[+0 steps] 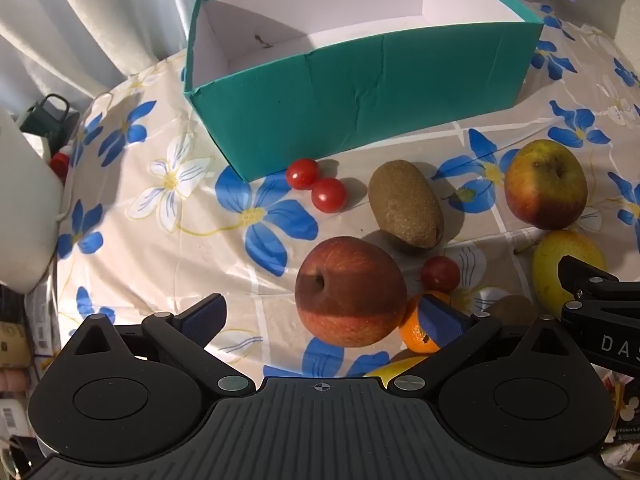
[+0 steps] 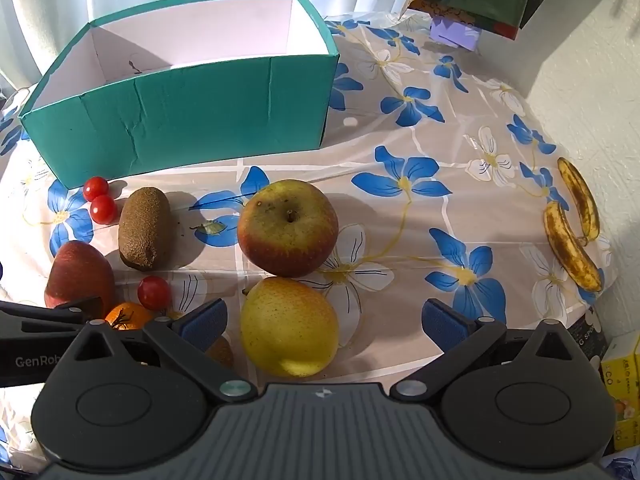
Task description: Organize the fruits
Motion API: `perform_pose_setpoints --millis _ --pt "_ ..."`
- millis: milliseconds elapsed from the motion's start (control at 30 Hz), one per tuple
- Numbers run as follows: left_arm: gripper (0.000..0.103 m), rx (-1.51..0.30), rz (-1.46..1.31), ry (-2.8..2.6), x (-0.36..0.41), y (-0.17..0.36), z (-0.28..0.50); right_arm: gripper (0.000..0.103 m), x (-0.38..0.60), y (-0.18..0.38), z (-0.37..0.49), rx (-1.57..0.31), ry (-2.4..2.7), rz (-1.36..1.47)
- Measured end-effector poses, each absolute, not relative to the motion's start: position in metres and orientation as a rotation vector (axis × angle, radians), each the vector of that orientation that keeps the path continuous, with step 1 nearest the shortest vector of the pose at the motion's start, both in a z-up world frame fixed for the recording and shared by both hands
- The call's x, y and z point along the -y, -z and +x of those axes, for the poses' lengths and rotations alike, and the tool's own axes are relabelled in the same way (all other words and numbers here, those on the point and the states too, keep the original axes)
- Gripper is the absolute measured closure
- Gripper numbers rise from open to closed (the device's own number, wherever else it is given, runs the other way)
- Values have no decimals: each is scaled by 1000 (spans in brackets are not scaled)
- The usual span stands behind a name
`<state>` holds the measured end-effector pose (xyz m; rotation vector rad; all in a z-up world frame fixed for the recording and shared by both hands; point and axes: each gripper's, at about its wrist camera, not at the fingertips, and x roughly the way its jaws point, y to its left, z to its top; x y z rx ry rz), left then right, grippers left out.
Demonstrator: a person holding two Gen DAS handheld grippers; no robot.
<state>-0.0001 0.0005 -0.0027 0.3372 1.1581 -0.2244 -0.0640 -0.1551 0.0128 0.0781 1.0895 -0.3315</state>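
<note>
From your left wrist camera, your left gripper (image 1: 324,316) stands released, jaws spread wide over the floral cloth (image 1: 160,240). The red apple (image 1: 350,290) sits between the blue pads (image 1: 204,318) without either one pressing it. Just right of it lies an orange (image 1: 416,334), partly behind the right pad, and a dark tomato (image 1: 440,274) beyond that. Farther up you see a kiwi (image 1: 406,204) lying tilted, two tomatoes (image 1: 316,184) touching each other near the teal box (image 1: 360,108), and a green-red apple (image 1: 546,184) off to the right. The box is open-topped, its white inside bare apart from a small dark speck. A pear (image 1: 552,264) shows at the right edge, partly hidden by your other gripper's black arm.

From your right wrist camera, your right gripper (image 2: 324,320) is likewise released and grasps nothing. The pear (image 2: 290,326) lies between the pads, nearer the left one — no contact that you can see. The green-red apple (image 2: 288,228) sits just beyond it, touching or nearly so. To the left are the kiwi (image 2: 144,228), the two tomatoes (image 2: 99,200), the red apple (image 2: 80,272), the single tomato (image 2: 154,292) and the orange (image 2: 128,316). Two spotted bananas (image 2: 574,228) lie well apart at the right edge of the cloth — near the wall. The box (image 2: 180,128) stands at the back left.
</note>
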Motion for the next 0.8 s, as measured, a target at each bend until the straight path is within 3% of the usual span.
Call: perform_pose_setpoints --millis 800 --pt "0 -1165 327 218 -2 3 -2 0 154 -15 -63 -1088 315 82"
